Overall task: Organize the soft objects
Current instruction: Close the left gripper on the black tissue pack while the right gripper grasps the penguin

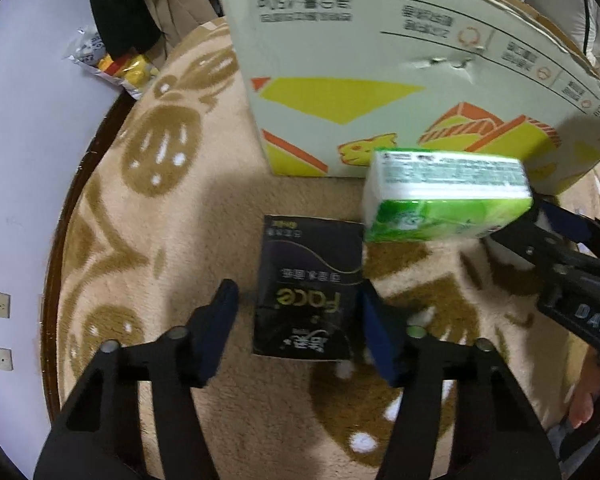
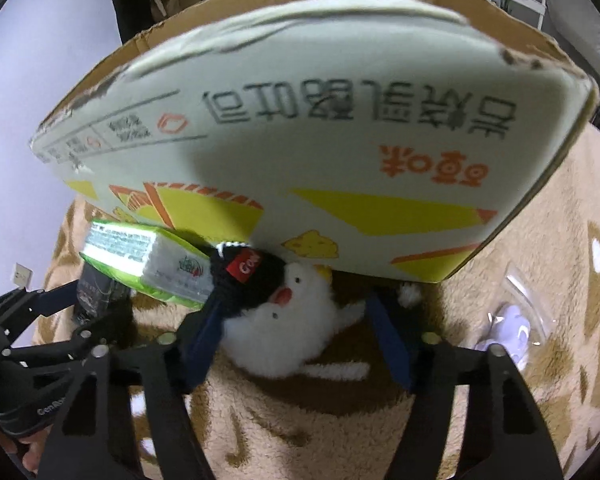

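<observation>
Black tissue pack (image 1: 308, 292), "Face" printed on it, sits between the left gripper (image 1: 300, 332) pads: right pad against its edge, left pad a sliver off, long axis running ahead toward the carton (image 1: 380, 80). Right gripper (image 2: 296, 336) brackets the white plush toy (image 2: 288, 320), jaws half-wide, no pinch evident. Green tissue pack (image 1: 444, 200) lies just beyond, between both claws.

You have a black rectangular tissue pack (image 1: 310, 288) with gold lettering, a green-and-white plastic tissue pack (image 1: 444, 196), a pale cardboard box (image 2: 320, 160) printed yellow and orange, and a beige fleece blanket (image 1: 180, 216) with brown motifs.
</observation>
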`<state>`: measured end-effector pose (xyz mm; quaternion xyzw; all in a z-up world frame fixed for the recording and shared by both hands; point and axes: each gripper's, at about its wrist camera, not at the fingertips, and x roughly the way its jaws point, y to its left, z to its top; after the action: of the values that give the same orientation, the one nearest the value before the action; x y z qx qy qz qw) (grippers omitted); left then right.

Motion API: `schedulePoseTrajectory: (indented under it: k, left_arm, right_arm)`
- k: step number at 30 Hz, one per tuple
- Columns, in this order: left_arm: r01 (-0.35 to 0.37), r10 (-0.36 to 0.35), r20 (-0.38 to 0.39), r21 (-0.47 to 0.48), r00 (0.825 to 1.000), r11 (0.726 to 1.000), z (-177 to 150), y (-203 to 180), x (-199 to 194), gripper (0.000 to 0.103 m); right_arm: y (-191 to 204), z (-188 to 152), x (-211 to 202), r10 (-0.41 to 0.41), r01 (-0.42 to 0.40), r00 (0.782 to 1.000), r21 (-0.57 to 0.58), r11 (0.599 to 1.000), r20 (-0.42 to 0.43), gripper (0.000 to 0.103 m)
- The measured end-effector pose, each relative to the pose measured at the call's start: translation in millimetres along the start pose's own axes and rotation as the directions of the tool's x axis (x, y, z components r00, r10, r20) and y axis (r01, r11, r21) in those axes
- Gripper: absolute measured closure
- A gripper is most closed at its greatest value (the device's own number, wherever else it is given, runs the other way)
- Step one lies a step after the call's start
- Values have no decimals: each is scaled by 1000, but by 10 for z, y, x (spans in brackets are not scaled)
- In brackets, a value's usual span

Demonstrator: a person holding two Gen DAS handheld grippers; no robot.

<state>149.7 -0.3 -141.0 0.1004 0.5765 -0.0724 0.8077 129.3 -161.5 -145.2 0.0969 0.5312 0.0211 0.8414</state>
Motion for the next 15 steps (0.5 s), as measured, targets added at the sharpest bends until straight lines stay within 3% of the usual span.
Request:
schedulePoseTrajectory:
  k: [5,15]
  left_arm:
    - [7,-7,3,16,1000,1000,-7,-47,-18,56]
    - [2,-2,11,0,1000,1000,-80,-66,-92,56]
  right_arm:
    - [24,2,8,-24,24,1000,1,1000,-10,61]
    - [-91,-37,-70,-26,27,999,26,999,-18,67]
